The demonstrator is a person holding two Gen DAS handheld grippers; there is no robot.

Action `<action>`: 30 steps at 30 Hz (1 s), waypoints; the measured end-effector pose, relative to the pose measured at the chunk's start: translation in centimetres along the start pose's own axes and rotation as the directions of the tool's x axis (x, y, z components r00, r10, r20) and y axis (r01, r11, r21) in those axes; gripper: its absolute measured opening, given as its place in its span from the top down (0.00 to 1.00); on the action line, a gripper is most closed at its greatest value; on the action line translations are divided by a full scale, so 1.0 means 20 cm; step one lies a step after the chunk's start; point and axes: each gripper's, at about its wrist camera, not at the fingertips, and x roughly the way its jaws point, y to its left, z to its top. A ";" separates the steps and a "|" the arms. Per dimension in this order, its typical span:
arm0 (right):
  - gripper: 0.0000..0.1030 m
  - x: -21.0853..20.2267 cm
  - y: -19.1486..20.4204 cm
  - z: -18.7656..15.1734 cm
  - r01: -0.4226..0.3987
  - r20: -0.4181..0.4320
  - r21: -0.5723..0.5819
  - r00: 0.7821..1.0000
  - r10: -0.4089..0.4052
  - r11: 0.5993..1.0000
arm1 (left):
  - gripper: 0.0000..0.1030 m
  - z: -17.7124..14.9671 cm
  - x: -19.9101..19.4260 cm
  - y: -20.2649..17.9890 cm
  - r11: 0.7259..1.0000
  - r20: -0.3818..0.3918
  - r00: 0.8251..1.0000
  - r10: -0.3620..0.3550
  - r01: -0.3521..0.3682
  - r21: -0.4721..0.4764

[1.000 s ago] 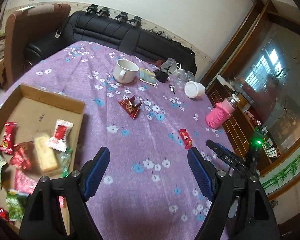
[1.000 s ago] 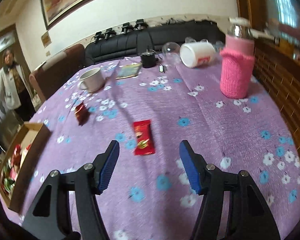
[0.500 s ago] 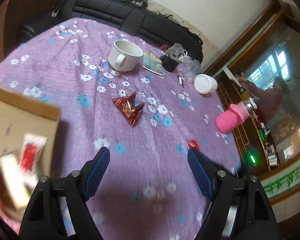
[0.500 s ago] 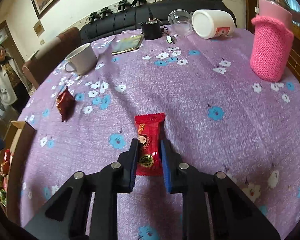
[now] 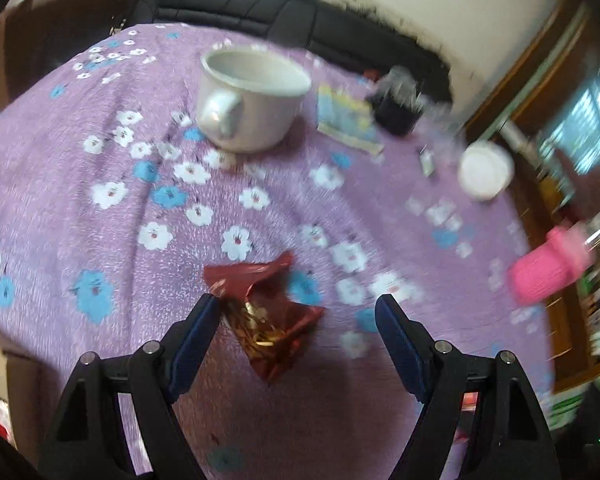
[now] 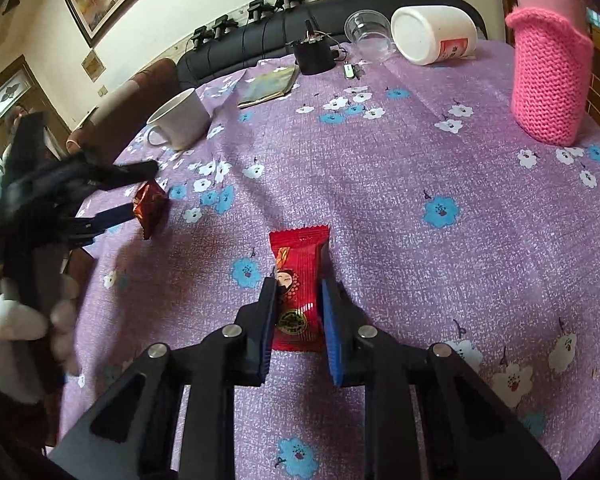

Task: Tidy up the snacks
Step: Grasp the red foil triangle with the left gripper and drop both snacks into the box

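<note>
A dark red foil snack packet (image 5: 266, 316) lies on the purple flowered tablecloth, between the jaws of my open left gripper (image 5: 298, 314); its left edge is by the left pad. The same packet (image 6: 150, 206) shows in the right wrist view with the left gripper (image 6: 128, 192) around it. My right gripper (image 6: 298, 294) is shut on a bright red candy bar packet (image 6: 298, 280) that lies flat on the cloth, gripped at its near half.
A white mug (image 5: 250, 100) (image 6: 180, 120), a booklet (image 6: 268, 86), a black pot (image 6: 314, 54), a clear cup (image 6: 368, 32), a toppled white jar (image 6: 434, 34) and a pink knit-sleeved bottle (image 6: 550, 84) stand farther back. A black sofa lies beyond the table.
My left gripper moved forward from the cardboard box to the dark red packet, which now sits between its open jaws. My right gripper stayed closed on the red candy bar.
</note>
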 end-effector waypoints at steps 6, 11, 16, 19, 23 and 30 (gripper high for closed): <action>0.78 0.00 0.01 0.01 0.003 -0.003 -0.008 1.000 -0.003 1.000 | 0.67 -0.08 -0.02 -0.05 0.984 0.012 0.999 0.052 -0.053 0.171; 0.77 0.00 0.00 0.00 -0.048 -0.003 0.016 0.999 0.049 0.999 | 0.67 -0.18 -0.16 0.02 0.985 -0.004 1.000 0.016 -0.016 0.169; 0.77 -0.05 0.00 0.01 -0.153 0.027 0.044 0.988 0.152 0.987 | 0.67 -0.33 -0.43 0.11 0.991 0.040 0.996 -0.081 0.076 0.113; 0.77 -0.08 0.01 0.01 -0.231 0.046 0.059 0.972 0.229 0.971 | 0.67 -0.43 -0.61 0.17 0.988 0.079 0.987 -0.137 0.130 0.081; 0.77 -0.10 0.06 -0.01 -0.262 0.060 0.036 0.964 0.260 0.964 | 0.67 -0.56 -0.84 0.28 0.985 0.142 0.974 -0.175 0.172 0.031; 0.77 -0.15 0.16 -0.06 -0.181 0.098 -0.025 0.978 0.183 0.983 | 0.67 -0.76 -1.19 0.52 0.993 0.282 0.954 -0.099 0.112 -0.030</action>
